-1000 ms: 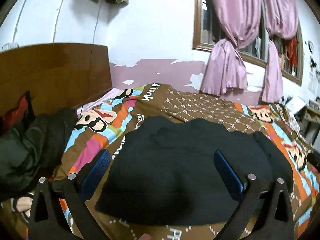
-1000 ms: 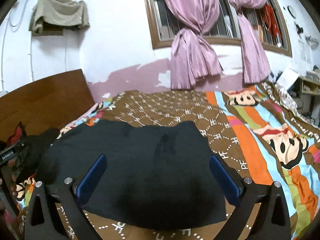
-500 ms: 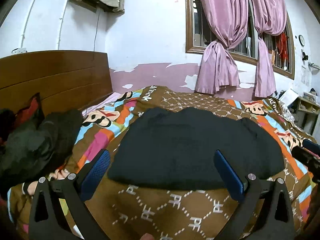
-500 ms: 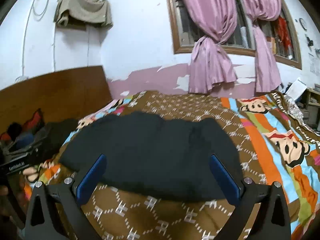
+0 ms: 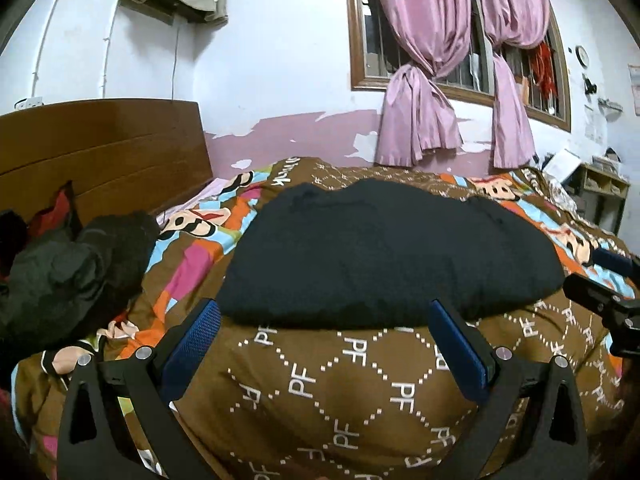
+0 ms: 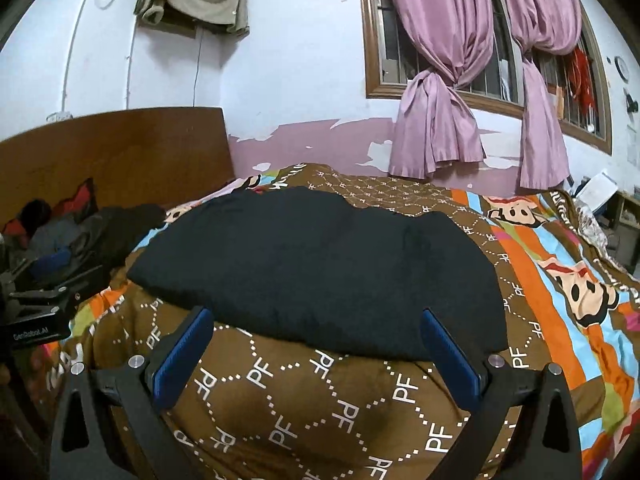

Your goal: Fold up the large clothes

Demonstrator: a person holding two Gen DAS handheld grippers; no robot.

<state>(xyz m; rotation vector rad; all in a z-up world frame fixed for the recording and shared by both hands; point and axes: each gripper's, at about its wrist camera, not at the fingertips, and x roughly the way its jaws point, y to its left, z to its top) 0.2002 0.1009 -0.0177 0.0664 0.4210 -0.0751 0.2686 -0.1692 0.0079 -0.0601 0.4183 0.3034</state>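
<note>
A large black garment [image 5: 384,252] [image 6: 320,264] lies folded flat on the patterned bedspread [image 5: 344,392] [image 6: 320,412]. My left gripper [image 5: 324,320] hovers open just short of its near edge, blue pads wide apart, holding nothing. My right gripper [image 6: 316,328] is likewise open and empty near the same edge. The right gripper's black body [image 5: 604,300] shows at the right of the left wrist view, and the left gripper's body [image 6: 44,304] at the left of the right wrist view.
A heap of dark clothes [image 5: 68,268] [image 6: 76,232] lies against the wooden headboard [image 5: 100,152] at the left. Pink curtains [image 5: 420,120] hang at the window on the far wall. A shelf [image 5: 604,188] stands at the far right.
Both grippers have pulled back toward the near side of the bed and risen; the black garment now lies farther ahead, and more brown bedspread shows in front of the fingers.
</note>
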